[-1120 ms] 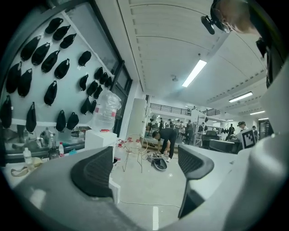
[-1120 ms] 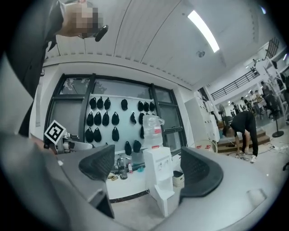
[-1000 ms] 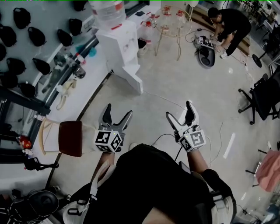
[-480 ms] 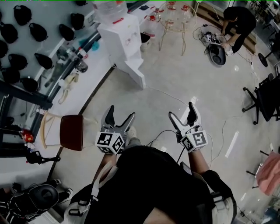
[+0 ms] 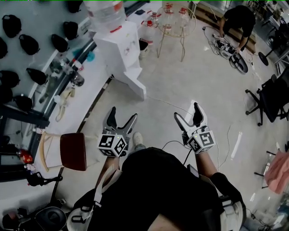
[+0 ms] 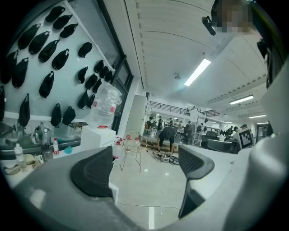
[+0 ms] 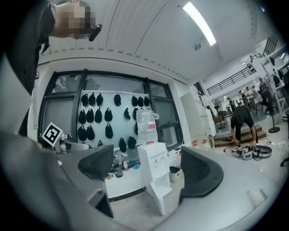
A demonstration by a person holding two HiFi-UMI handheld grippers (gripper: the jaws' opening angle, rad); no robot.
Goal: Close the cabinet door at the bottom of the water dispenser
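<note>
Fingers spread wide on both tools in the head view: the left gripper (image 5: 123,115) and the right gripper (image 5: 186,113) are held side by side over the pale floor (image 5: 194,76), nothing between either pair. Up at far left stands the white water dispenser (image 5: 119,45) with its clear bottle (image 5: 104,10) on top. Its cabinet door (image 5: 135,83) at the bottom hangs open, angled out over the floor, well apart from both grippers. Near left sits a chair (image 5: 72,146) with a dark red seat.

Over to the left gripper view: the left gripper (image 6: 144,167) shows a wide gap with only open floor in it. The dispenser sits left of that gap, partly behind the left finger (image 6: 92,171).

Now the right gripper view: the right gripper (image 7: 149,167) is just as wide and empty, and the dispenser stands framed right between its fingers, the door (image 7: 160,198) swung out towards the camera. Black bags (image 7: 97,119) dot the wall behind.
</note>
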